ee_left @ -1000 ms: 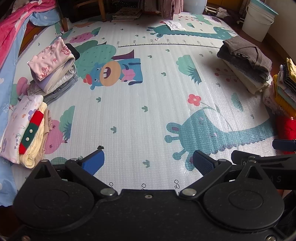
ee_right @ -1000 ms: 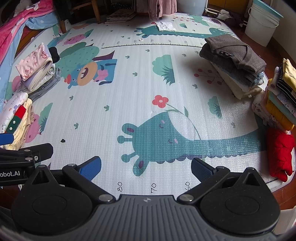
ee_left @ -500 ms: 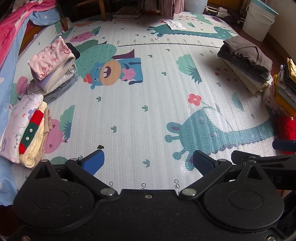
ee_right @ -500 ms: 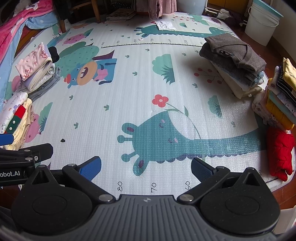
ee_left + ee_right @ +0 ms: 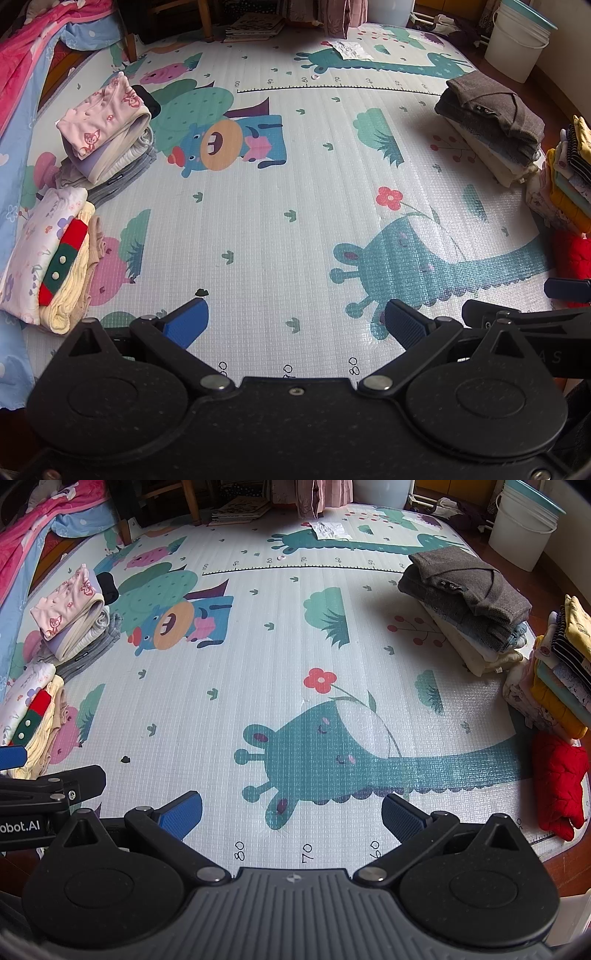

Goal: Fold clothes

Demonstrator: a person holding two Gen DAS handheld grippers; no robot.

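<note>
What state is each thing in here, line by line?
left gripper: open, empty
right gripper: open, empty
grey jacket pile: folded, stacked
pink print pile: folded, stacked
red garment: bunched at mat edge
white bucket: upright
play mat: flat

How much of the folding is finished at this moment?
Done: folded piles line both sides of the mat, such as the grey stack, the pink stack and the red garment. In hand: nothing; the left gripper and right gripper are open and empty. Left: no unfolded clothing shows on the mat.
</note>
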